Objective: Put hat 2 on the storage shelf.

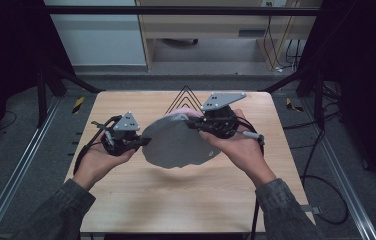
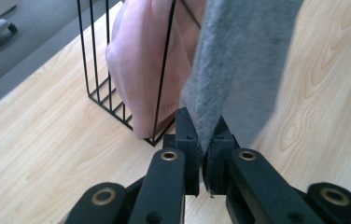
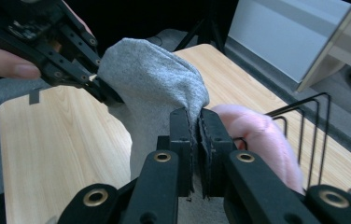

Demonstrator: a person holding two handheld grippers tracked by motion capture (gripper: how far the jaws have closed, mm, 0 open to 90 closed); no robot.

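**Operator:** Nearest to me, my left gripper has its jaws clamped together on one edge of the grey cloth. In the left gripper view the fabric rises straight out from between the jaws. My right gripper is pinched shut on the opposite edge, and in the right gripper view the cloth bulges up just ahead of its jaws.

**Colleague:** So where is the cloth, relative to the two of them?

**Operator:** Stretched between them, sagging in the middle towards the worktop; I can't tell whether the low part touches the wood. Just beyond my right gripper sits a pink soft thing, leaning in a black wire rack.

**Colleague:** How do you expect the cloth to handle?

**Operator:** Light and limp, I'd judge. It looks like fleece or knit, with no stiffness of its own, so it droops wherever I'm not holding it. Not fragile and not slippery; the nap should give the jaws good bite. Edges or corners are the places to hold, well apart, so it stays spread. If I let one side go, I'd expect it to fold and hang from the other gripper.
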